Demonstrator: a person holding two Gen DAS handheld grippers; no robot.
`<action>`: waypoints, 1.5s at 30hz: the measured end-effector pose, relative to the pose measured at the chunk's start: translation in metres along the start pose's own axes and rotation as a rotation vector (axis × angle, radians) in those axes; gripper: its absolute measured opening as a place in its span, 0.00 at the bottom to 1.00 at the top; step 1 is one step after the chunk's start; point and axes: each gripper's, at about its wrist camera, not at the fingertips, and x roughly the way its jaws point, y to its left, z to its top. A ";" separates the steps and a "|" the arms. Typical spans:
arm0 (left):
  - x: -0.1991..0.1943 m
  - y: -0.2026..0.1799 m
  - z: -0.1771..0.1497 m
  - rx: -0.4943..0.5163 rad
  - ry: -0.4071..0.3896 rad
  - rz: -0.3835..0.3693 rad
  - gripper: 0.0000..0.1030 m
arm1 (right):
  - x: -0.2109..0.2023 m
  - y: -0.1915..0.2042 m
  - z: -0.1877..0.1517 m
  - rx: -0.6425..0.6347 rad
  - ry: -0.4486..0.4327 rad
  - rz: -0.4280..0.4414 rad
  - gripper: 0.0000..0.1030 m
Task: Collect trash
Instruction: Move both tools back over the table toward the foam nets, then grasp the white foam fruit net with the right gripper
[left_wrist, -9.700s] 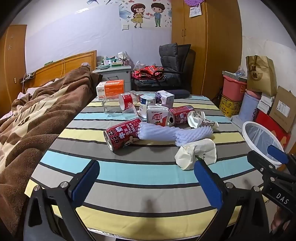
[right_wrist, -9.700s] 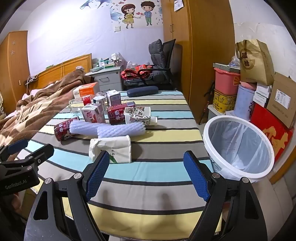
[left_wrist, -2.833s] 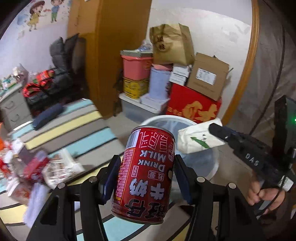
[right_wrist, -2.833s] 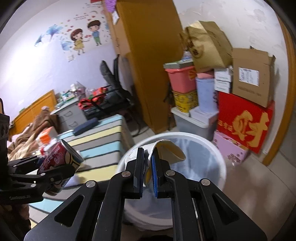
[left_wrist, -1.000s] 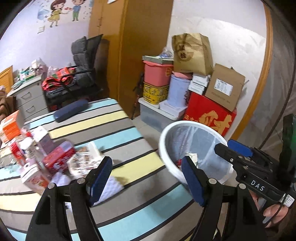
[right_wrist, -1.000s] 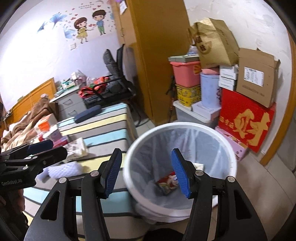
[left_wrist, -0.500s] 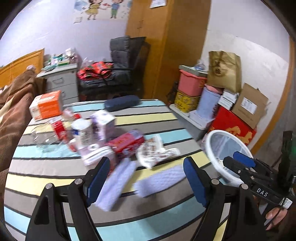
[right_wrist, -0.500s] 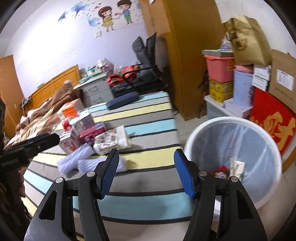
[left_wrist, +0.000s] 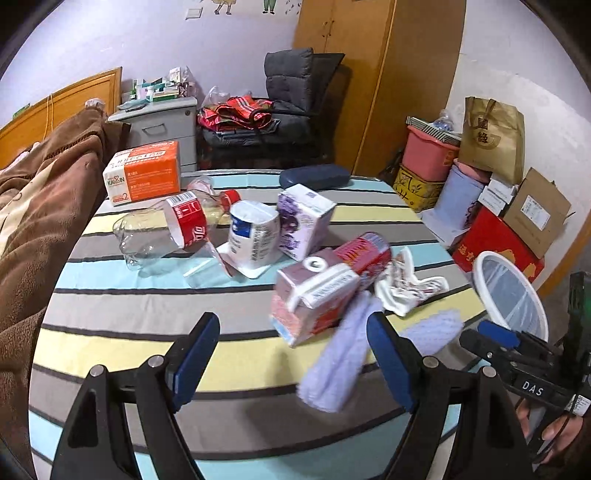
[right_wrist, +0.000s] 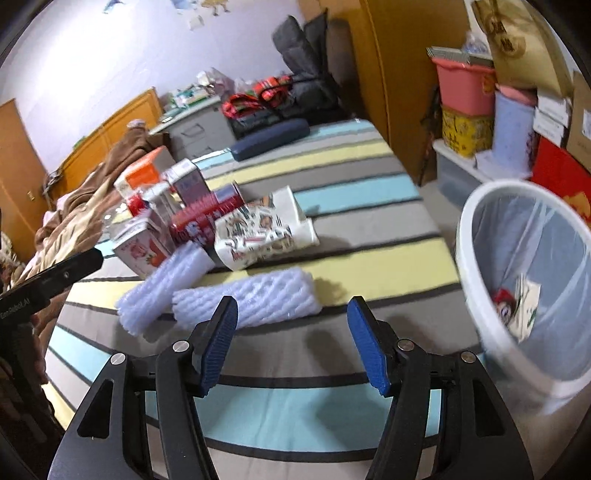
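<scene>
Trash lies on the striped table (left_wrist: 122, 317): two white foam nets (left_wrist: 336, 369) (right_wrist: 247, 299), a pink carton (left_wrist: 314, 299), a red can (left_wrist: 364, 251), a crumpled wrapper (right_wrist: 262, 229), a clear bottle (left_wrist: 162, 232) and a purple carton (left_wrist: 303, 221). My left gripper (left_wrist: 293, 339) is open and empty, with the pink carton and one net just beyond its tips. My right gripper (right_wrist: 291, 314) is also open and empty, just short of the other net. The white bin (right_wrist: 517, 186) beside the table holds a red can (right_wrist: 502, 299) and a tissue pack (right_wrist: 524, 306).
An orange box (left_wrist: 144, 173) and a dark blue case (left_wrist: 314, 177) sit at the table's far end. A brown blanket (left_wrist: 37, 221) borders the left side. Stacked boxes and a pink tub (left_wrist: 428, 155) stand by the wall behind the bin.
Both views swung from the bin back to the table. Both grippers came lower and nearer to the trash pile, and their jaws stand a little wider than a second ago.
</scene>
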 end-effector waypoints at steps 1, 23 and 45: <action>0.002 0.001 0.001 0.008 0.004 -0.002 0.81 | 0.002 -0.002 -0.001 0.028 0.011 0.013 0.62; 0.058 0.007 0.023 0.065 0.071 -0.062 0.66 | 0.036 0.020 0.017 0.064 0.059 0.030 0.62; 0.073 0.011 0.033 -0.043 0.101 -0.087 0.70 | 0.007 -0.003 0.022 0.017 -0.008 -0.099 0.15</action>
